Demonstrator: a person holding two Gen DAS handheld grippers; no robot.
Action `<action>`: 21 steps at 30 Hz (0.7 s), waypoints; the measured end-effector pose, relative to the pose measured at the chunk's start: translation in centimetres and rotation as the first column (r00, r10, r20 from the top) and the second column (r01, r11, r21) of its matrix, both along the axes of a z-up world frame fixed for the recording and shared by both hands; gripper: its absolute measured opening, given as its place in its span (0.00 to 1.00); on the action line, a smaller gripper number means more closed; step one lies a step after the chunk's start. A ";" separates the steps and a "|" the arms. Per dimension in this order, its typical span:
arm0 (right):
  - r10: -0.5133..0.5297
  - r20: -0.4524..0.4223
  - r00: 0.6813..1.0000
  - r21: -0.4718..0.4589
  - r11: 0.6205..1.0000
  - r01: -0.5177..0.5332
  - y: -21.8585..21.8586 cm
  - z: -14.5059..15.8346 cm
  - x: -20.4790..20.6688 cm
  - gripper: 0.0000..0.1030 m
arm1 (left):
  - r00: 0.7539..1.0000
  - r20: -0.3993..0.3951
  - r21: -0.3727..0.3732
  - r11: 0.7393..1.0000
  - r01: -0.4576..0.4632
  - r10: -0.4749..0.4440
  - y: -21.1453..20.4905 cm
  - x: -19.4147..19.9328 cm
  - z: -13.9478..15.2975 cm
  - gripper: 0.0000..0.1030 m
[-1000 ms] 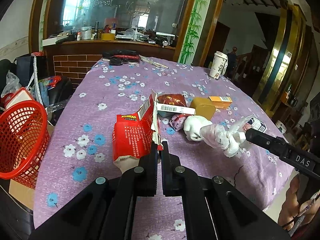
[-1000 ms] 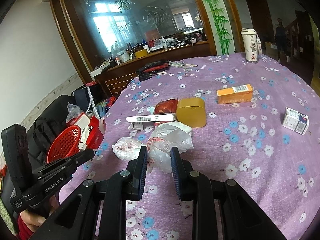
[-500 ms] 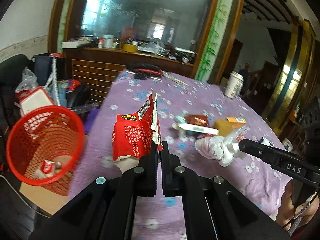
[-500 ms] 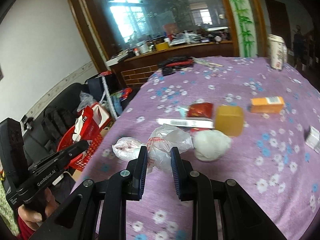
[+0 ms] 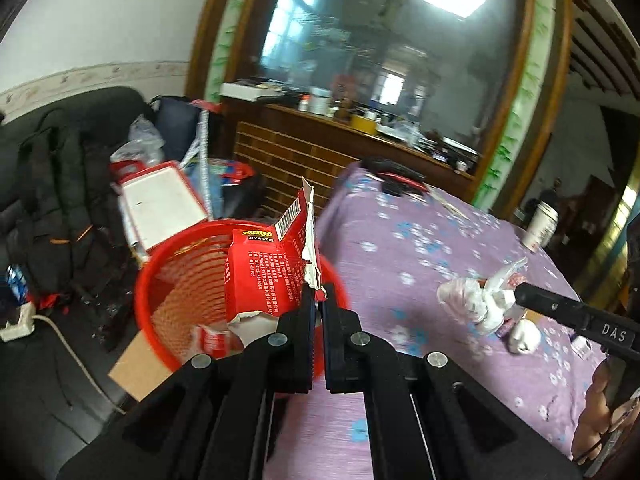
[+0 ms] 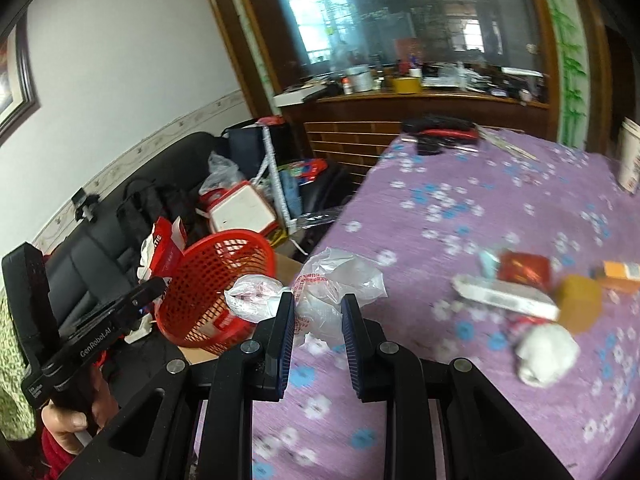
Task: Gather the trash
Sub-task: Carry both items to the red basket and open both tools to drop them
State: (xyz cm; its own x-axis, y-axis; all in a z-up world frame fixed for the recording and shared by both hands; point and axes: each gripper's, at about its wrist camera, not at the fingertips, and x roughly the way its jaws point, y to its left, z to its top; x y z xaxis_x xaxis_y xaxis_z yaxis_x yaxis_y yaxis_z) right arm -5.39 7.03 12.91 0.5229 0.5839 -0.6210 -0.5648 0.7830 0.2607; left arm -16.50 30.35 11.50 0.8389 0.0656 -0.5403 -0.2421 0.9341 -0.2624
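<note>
My left gripper [image 5: 316,300] is shut on the torn flap of a red carton [image 5: 268,268] and holds it above the red mesh basket [image 5: 176,280], which stands on the floor left of the table. A red wrapper lies inside the basket. My right gripper [image 6: 318,308] is shut on a crumpled clear plastic bag [image 6: 320,284] and holds it over the table's left edge, close to the basket [image 6: 216,280]. The left gripper with the carton [image 6: 168,248] shows beyond the basket in the right wrist view. The bag [image 5: 480,296] also shows in the left wrist view.
On the purple flowered tablecloth [image 6: 460,208] lie a white wad [image 6: 546,354], a yellow box [image 6: 578,308], a red packet [image 6: 524,268], a long white box [image 6: 504,300] and an orange box [image 6: 624,270]. A paper cup [image 5: 542,226] stands far back. Black sofa, bags and clutter sit left of the basket.
Both grippers have swung left from over the table toward the basket, each still holding its item. The carton now hangs over the basket; the bag is near the table's left edge.
</note>
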 end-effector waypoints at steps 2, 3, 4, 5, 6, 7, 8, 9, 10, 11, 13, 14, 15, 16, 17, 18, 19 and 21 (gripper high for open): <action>0.019 -0.004 1.000 -0.007 1.000 -0.019 1.9 0.1 0.5 0.25 | 1.000 -0.006 -0.010 1.000 -0.017 0.017 1.3 -0.2 -0.2 0.03; 0.029 -0.006 1.000 -0.012 1.000 -0.029 3.1 0.0 0.8 0.25 | 1.000 -0.006 -0.011 1.000 -0.026 0.026 1.7 -0.2 -0.3 0.03; 0.039 -0.006 0.999 -0.017 0.999 -0.039 4.1 0.0 1.0 0.25 | 0.999 -0.009 -0.010 0.999 -0.034 0.034 2.2 -0.2 -0.4 0.03; 0.049 -0.006 0.999 -0.026 0.998 -0.049 5.3 -0.2 1.3 0.25 | 0.999 -0.012 -0.008 0.999 -0.038 0.038 2.7 -0.2 -0.5 0.03; 0.054 -0.007 0.999 -0.031 0.998 -0.054 6.0 -0.3 1.5 0.25 | 0.999 -0.016 -0.007 0.999 -0.041 0.041 3.0 0.0 -0.8 0.03; 0.060 -0.013 0.998 -0.037 0.997 -0.061 7.1 -0.5 1.9 0.25 | 0.999 -0.024 -0.008 0.999 -0.042 0.041 3.4 0.2 -1.0 0.03; 0.068 -0.018 0.998 -0.040 0.997 -0.068 8.0 -0.6 2.1 0.25 | 0.999 -0.029 -0.008 0.999 -0.040 0.040 3.5 0.4 -1.2 0.03; 0.076 -0.023 0.997 -0.043 0.996 -0.077 9.0 -0.9 2.4 0.25 | 0.999 -0.033 -0.009 0.999 -0.040 0.039 3.7 0.5 -1.4 0.03; 0.079 -0.028 0.997 -0.048 0.996 -0.080 9.8 -1.3 2.8 0.25 | 0.998 -0.037 -0.013 0.999 -0.041 0.041 3.9 0.7 -1.6 0.03; 0.083 -0.038 0.996 -0.053 0.995 -0.085 10.7 -1.7 3.2 0.25 | 0.998 -0.040 -0.019 0.999 -0.043 0.042 4.1 1.0 -1.8 0.03; 0.101 -0.075 0.992 -0.046 0.993 -0.104 12.1 -2.4 4.0 0.28 | 0.998 -0.040 -0.021 0.998 -0.053 0.052 4.5 1.2 -2.1 0.07; 0.105 -0.096 0.990 -0.036 0.993 -0.109 12.7 -2.8 4.5 0.31 | 0.998 -0.042 -0.025 0.998 -0.055 0.054 4.6 1.4 -2.2 0.10; 0.102 -0.105 0.989 -0.030 0.994 -0.105 12.9 -3.1 4.8 0.33 | 0.997 -0.048 -0.036 0.997 -0.062 0.060 4.9 1.4 -2.4 0.24; 0.096 -0.111 0.989 -0.025 0.995 -0.099 12.8 -3.2 4.9 0.33 | 0.997 -0.048 -0.050 0.996 -0.069 0.067 5.2 1.5 -2.4 0.42; 0.098 -0.113 0.989 -0.014 0.995 -0.100 12.5 -3.2 4.9 0.33 | 0.996 -0.030 -0.063 0.995 -0.081 0.079 5.5 1.2 -2.4 0.47; 0.102 -0.111 0.989 -0.008 0.995 -0.104 12.2 -3.2 4.7 0.33 | 0.996 -0.013 -0.065 0.994 -0.090 0.089 5.5 0.9 -2.2 0.48; 0.101 -0.100 0.990 -0.009 0.995 -0.102 11.6 -3.1 4.5 0.33 | 0.996 -0.008 -0.060 0.994 -0.089 0.089 5.4 0.7 -2.1 0.48; 0.083 -0.077 0.994 -0.015 0.996 -0.085 10.3 -2.8 4.0 0.35 | 0.997 -0.004 -0.056 0.996 -0.072 0.071 4.9 0.4 -2.0 0.48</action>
